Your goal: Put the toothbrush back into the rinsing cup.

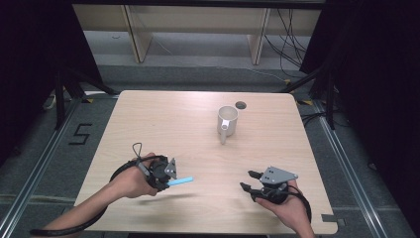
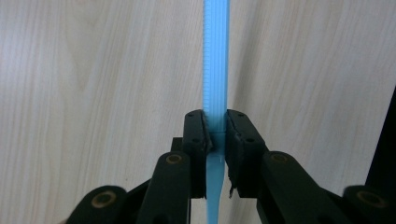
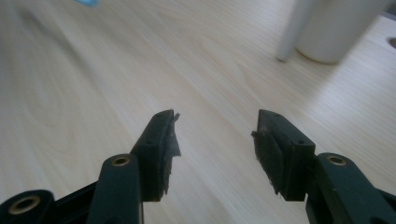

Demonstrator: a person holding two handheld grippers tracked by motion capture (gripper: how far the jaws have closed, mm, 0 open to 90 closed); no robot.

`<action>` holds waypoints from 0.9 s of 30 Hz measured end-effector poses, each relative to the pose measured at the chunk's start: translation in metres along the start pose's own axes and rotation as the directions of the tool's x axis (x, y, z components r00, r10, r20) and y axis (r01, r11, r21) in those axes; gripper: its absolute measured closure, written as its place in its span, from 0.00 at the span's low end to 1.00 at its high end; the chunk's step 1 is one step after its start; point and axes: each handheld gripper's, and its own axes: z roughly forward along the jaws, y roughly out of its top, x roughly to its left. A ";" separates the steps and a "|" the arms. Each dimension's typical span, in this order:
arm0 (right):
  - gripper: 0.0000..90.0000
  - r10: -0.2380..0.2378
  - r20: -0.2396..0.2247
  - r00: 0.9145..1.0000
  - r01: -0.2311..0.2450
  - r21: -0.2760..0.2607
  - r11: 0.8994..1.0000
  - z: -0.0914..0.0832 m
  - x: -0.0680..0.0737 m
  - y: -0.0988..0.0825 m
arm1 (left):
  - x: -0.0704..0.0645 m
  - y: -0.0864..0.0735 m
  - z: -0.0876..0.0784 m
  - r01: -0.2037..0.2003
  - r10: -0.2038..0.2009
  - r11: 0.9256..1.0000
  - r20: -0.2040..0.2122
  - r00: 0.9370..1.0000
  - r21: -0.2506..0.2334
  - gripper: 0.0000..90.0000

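From above, the wooden table [image 1: 163, 119] carries a white mug [image 1: 227, 120] at the far side, its handle sticking out toward the person. There's the left gripper [image 1: 167, 182], held in the left hand [image 1: 131, 182] at the near left, and a light blue stick [image 1: 180, 182] pokes out of its tip, lying nearly level and pointing across toward the right gripper [image 1: 250, 179]. That one sits in the right hand [image 1: 287, 206] at the near right, jaws spread and aimed leftward with nothing between them. The two tools are well apart, and the mug stands farther out, ahead of both. The inside of the mug looks pale; I cannot tell whether anything is in it. A small dark round hole [image 1: 241, 105] sits in the tabletop just beyond the mug.

Now the left gripper view: here the grip is plain. The left gripper [image 2: 215, 135] is pinching the blue stick [image 2: 215, 56], which runs straight ahead along the jaws and off the top edge. Fine ridges mark its flat face, and a narrower tail drops back between the jaws.

Over to the right gripper view: the right gripper [image 3: 215, 128] stands wide apart over bare wood. Ahead and to its right, the mug [image 3: 336, 28] and its handle are blurred. A scrap of blue [image 3: 88, 3] shows at the top left.
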 end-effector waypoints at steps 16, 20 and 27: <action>0.54 -0.181 -0.182 0.967 0.172 -0.060 0.983 0.033 0.030 0.043 | -0.009 0.026 -0.006 -0.132 0.131 0.989 -0.013 0.991 -0.060 0.87; 0.54 -0.191 -0.221 0.956 0.180 -0.067 0.981 0.041 0.035 0.048 | -0.012 0.032 -0.005 -0.153 0.152 0.986 -0.011 0.988 -0.069 0.87; 0.56 -0.209 -0.269 0.940 0.193 -0.085 0.978 0.048 0.040 0.054 | -0.016 0.042 -0.005 -0.181 0.181 0.980 -0.013 0.983 -0.084 0.87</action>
